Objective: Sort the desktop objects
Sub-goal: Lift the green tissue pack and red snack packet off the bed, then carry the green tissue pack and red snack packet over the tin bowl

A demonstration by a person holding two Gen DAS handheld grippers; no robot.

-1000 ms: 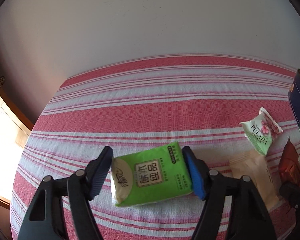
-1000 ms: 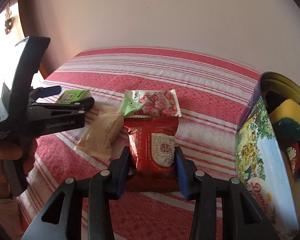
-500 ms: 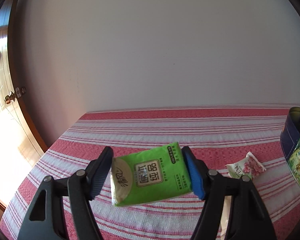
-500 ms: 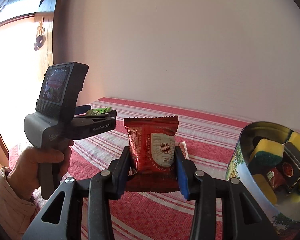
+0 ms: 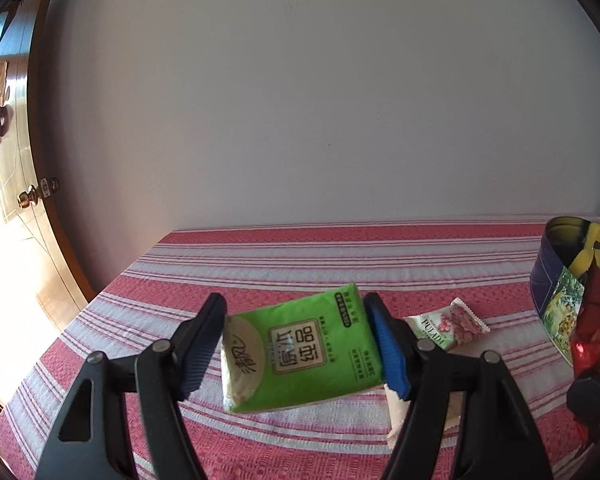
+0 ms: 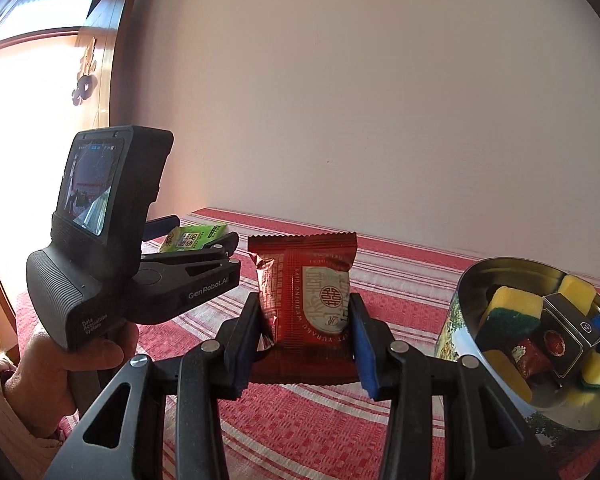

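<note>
While the left wrist view looks along its own fingers, the left gripper (image 5: 298, 354) is clamped across the width of a green tissue pack (image 5: 300, 354), carried clear above the red-striped tablecloth (image 5: 260, 256); gripping its short sides probably keeps the soft pack from folding. A floral snack packet (image 5: 446, 326) lies on the cloth just beyond, and the round tin (image 5: 548, 292) stands at the far right edge. Seen from the right wrist, the right gripper (image 6: 306, 340) pinches a red snack packet (image 6: 306, 304) upright by its lower half, held above the cloth beside the tin (image 6: 456, 320), which already holds yellow sponges (image 6: 512, 310) and a dark box (image 6: 568, 328). That suggests both packets are bound for it. A hand (image 6: 76, 356) holds the left gripper at the left.
</note>
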